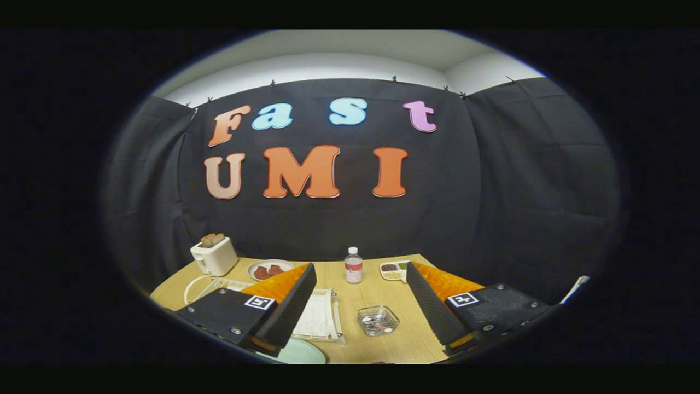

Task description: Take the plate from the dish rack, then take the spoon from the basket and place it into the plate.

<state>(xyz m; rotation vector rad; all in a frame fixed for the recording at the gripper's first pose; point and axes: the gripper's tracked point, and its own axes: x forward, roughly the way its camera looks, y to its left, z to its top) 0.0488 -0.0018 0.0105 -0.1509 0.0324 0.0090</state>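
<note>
Plate (299,353), pale green, lies flat on the wooden surface (372,298) right at the base of the left finger, partly hidden under that finger's tip. Beside it, between the two fingers and closer to the left one, stands the dish rack (319,318), a clear frame over a white mat, seen from above. To the right of the rack, still between the fingers, sits the basket (378,319), a small clear square container; a spoon (377,326) with a light handle and a reddish end lies inside it, though its shape is hard to make out.

The tool (361,293) is spread wide, its two ribbed black fingers with orange sides well apart and holding nothing, hanging above the surface with rack and basket in the gap.

Beyond the fingers, near the far edge of the surface, a small bottle (354,265) with a white cap and a dark red label stands upright. Just right of it, touching the line of the right finger, is a white divided dish (392,270) with dark and green contents. Left of the bottle, past the left fingertip, a round white saucer (268,268) carries brown pieces. Further left stands a white toaster (214,255) with toast sticking out of its slots, and a white cord (191,287) curls on the surface in front of it.
</note>
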